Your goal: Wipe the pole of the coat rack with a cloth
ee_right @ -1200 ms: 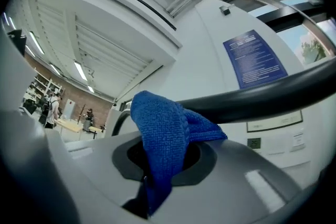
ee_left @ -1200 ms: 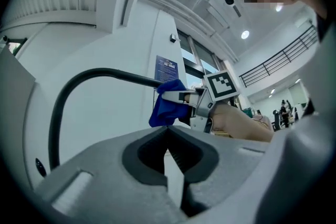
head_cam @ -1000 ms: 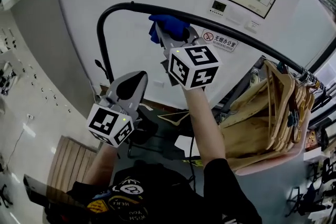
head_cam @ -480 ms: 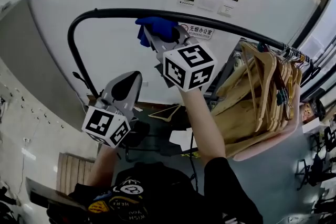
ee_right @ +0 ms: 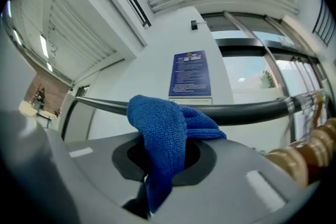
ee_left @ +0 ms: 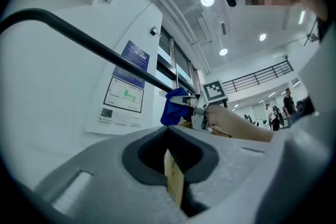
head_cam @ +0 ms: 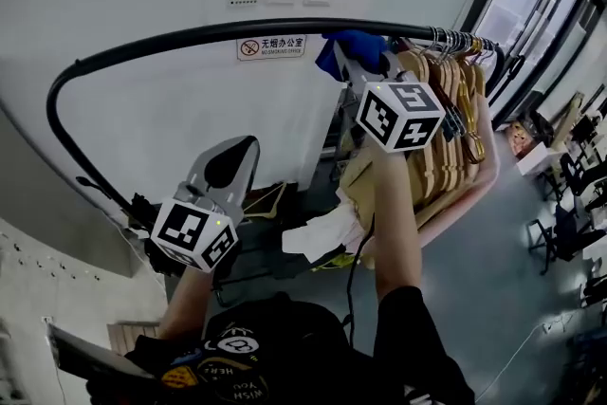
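Right gripper (head_cam: 349, 64) slid right along pole (head_cam: 190, 37) toward hangers (head_cam: 446, 109), jaws clamped on cloth (head_cam: 356, 45) pressed to pole. Left gripper (head_cam: 232, 158) lower, jaws together.

Your left gripper (head_cam: 237, 147) and right gripper (head_cam: 349, 62) are grey; behind each claw sits a white cube (head_cam: 194, 232) with black squares. Your shirt (head_cam: 285, 351) is black, short-sleeved.

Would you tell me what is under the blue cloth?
The black pole runs beneath the blue cloth; the covered stretch is hidden. The right gripper clamps the cloth's lower end.
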A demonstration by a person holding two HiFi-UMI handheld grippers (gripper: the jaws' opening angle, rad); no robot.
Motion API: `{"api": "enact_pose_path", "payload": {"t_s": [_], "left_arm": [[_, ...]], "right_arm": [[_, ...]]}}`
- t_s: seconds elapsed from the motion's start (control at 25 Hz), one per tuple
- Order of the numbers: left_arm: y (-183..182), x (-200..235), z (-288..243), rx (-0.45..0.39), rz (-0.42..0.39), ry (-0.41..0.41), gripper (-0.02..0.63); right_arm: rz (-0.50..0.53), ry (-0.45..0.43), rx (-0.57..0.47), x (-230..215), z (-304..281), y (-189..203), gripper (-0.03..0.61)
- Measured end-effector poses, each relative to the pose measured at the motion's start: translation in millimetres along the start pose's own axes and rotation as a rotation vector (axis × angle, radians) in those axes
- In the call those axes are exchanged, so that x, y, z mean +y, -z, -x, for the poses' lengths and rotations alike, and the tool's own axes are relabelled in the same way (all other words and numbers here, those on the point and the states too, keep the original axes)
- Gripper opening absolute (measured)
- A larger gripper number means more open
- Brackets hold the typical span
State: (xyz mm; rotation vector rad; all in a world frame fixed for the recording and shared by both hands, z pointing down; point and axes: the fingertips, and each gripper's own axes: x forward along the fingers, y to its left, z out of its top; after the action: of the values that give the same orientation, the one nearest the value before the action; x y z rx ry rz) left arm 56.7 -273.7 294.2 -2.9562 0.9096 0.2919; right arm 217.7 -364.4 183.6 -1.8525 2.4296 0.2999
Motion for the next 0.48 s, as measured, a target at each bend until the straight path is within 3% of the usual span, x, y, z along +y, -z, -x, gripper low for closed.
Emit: {"api": "enact_pose_path", "payload": {"t_s": [0.12, 0.28, 0.36, 0.48], "left_arm": [[2, -4, -3, 0.006, 0.004, 0.006, 0.002], [4, 3, 7, 0.019, -0.001, -0.027, 0.002], [4, 10, 15, 0.024, -0.003, -0.055, 0.002], [2, 20, 30, 0.028, -0.009, -0.099, 0.002]], "right_arm": [[-0.009, 0.134, -0.004, -54, 23, 2, 0.055], [-0.024, 0.178, 0.008, -78, 35, 2, 0.055], [0.012, 0.160, 0.013, -63, 30, 0, 0.055], [0.037, 0.037, 0.004, -11, 11, -3, 0.055]]}}
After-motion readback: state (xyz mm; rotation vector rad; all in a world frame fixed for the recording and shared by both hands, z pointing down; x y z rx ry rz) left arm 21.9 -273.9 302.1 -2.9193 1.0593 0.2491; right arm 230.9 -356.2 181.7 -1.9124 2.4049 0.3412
